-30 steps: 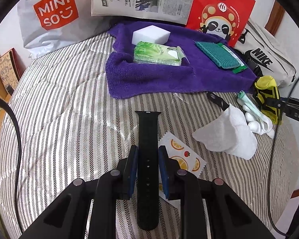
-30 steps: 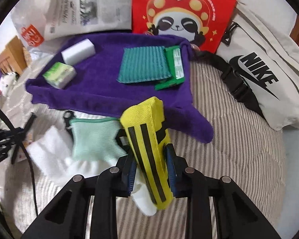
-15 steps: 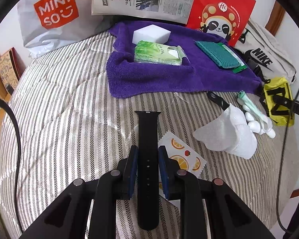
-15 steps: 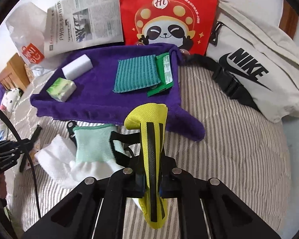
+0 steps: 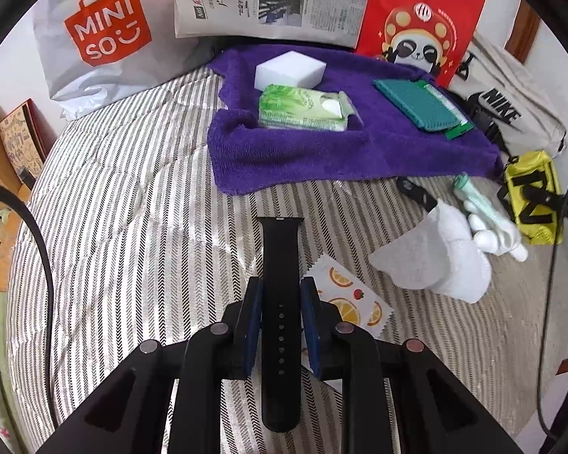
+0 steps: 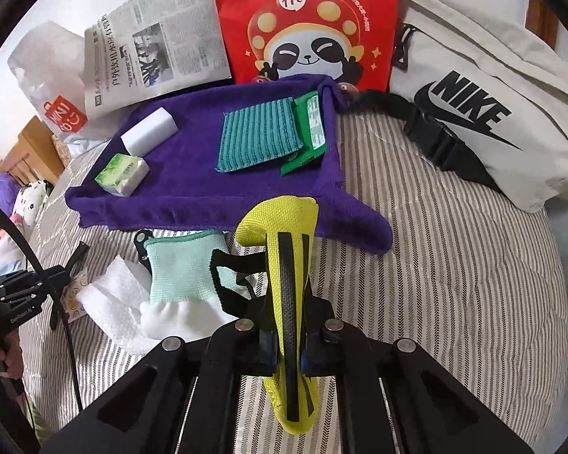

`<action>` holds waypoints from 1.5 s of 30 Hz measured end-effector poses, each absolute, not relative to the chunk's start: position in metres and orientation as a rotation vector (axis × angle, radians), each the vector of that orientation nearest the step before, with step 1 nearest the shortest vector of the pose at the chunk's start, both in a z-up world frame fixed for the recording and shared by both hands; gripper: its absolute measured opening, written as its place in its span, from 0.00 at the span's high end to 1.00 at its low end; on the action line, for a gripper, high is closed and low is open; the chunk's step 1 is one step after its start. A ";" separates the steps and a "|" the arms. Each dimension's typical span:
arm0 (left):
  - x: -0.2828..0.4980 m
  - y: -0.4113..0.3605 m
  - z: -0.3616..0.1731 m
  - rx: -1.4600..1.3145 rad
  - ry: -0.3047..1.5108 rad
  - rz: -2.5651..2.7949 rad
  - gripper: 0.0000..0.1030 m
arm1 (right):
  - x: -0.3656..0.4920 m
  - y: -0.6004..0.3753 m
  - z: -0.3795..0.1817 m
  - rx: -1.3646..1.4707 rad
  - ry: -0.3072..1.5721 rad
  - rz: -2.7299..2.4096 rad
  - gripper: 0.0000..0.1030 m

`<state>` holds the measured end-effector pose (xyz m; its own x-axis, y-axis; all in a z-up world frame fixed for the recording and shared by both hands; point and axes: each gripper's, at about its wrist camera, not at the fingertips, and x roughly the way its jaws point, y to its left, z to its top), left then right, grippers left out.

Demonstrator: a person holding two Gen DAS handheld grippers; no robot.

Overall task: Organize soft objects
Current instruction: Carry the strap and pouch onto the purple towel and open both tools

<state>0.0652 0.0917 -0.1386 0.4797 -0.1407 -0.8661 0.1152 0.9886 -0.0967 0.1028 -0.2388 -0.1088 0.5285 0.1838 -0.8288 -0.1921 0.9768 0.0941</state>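
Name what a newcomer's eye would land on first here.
The yellow pouch with black stripes, pinched upright in the right gripper, fills the near view. Behind it the purple towel spreads over the striped bed, and the red panda bag stands against the wall.

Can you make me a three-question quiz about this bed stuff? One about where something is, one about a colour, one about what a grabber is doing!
1. Where is the white sponge?
A. on the purple towel
B. on the newspaper
C. inside the Nike bag

2. What colour is the pouch in the right gripper?
A. red
B. yellow with black stripes
C. blue

3. What is the left gripper doing?
A. hanging open over nothing
B. squeezing the sponge
C. clamping a black strap

Answers: 1 A, the sponge sits at the towel's far end. 2 B, its yellow mesh shows between the jaws. 3 C, both pads press the strap's sides.
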 end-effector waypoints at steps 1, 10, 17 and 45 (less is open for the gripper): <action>0.064 0.093 -0.137 -0.037 1.059 -0.165 0.81 | 0.103 -0.238 -0.108 -0.013 0.990 0.226 0.93; 0.058 0.100 -0.125 -0.051 1.043 -0.161 0.81 | 0.101 -0.228 -0.109 -0.027 0.995 0.249 0.93; 0.058 0.100 -0.113 -0.068 1.030 -0.176 0.81 | 0.102 -0.222 -0.103 -0.030 0.994 0.273 0.93; 0.123 0.067 -0.064 -0.065 0.975 -0.270 0.81 | 0.189 -0.203 -0.066 0.010 0.960 0.303 0.93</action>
